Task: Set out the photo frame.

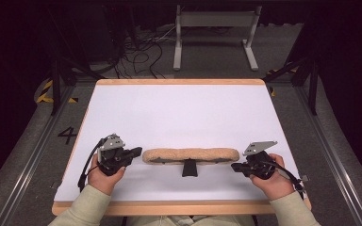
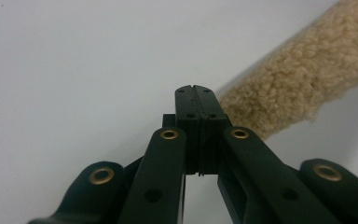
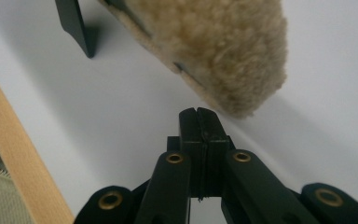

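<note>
**Both tongs closed and empty at either end of the fleece pad: a misjudged approach is the risk**

High view: the long fleece-covered pad (image 1: 191, 155) lies across the white table (image 1: 179, 113), directly between the two tongs. The left gripper (image 1: 134, 153) points at the pad's near end, just short of it; the right gripper (image 1: 235, 166) sits just off the opposite end. A black bracket (image 1: 189, 167) sticks out from the pad's middle toward the person. Neither gripper holds anything.

Left gripper view: the left gripper (image 2: 195, 88) has its jaws pressed together with nothing between them. The pad (image 2: 303, 74) runs ahead and to the right of the tips, close but apart. Pushing forward with the jaws closed like this would probably shove the pad sideways rather than grasp it, and the fleece gives little firm edge to bite.

Right gripper view: the right gripper (image 3: 198, 112) is likewise closed tight and empty. The pad's rounded end (image 3: 223, 51) hangs just beyond the tips, and the bracket (image 3: 77, 25) stands farther off to the left. Here the danger, as I judge it, is catching only loose pile, so the pad slips or tips on its bracket. Unequal timing between the two hands could swing the pad round on the smooth table.
</note>
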Available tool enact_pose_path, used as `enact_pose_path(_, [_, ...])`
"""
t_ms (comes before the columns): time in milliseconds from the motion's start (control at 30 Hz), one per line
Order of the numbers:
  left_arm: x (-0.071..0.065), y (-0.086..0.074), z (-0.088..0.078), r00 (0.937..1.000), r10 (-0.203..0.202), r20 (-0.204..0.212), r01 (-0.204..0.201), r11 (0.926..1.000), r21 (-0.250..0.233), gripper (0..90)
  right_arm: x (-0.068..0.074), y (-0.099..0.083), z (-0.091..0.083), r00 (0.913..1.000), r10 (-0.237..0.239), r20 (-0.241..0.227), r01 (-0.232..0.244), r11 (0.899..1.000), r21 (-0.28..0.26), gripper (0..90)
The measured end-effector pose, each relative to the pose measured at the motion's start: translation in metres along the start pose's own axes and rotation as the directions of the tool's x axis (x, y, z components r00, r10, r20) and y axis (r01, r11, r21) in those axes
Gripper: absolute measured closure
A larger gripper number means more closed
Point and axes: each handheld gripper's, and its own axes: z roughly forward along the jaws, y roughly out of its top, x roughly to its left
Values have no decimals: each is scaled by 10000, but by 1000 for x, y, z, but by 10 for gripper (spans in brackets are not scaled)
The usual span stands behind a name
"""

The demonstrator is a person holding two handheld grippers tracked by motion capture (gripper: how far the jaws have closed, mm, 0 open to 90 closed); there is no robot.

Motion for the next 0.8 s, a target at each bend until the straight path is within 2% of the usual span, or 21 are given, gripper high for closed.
enact_pose_path(133, [-3,-1,2,9996,103,270,-109,9997,206,899,-2,-1,2,9999,110,49,-109,9999,-80,900])
enact_pose_path(200, [-4,-1,3,9995,193,267,-199,9995,240,899,-3,-1,3,9998,204,71,-204,9997,-107,900])
enact_pose_path(567, [-3,-2,2,9993,126,349,-138,9994,328,899,-6,0,5,9993,360,130,-358,9992,-203,900])
enact_pose_path(800, [-5,-2,1,9988,182,447,-200,9990,400,900,-9,3,7,9984,460,322,-452,9987,-256,900])
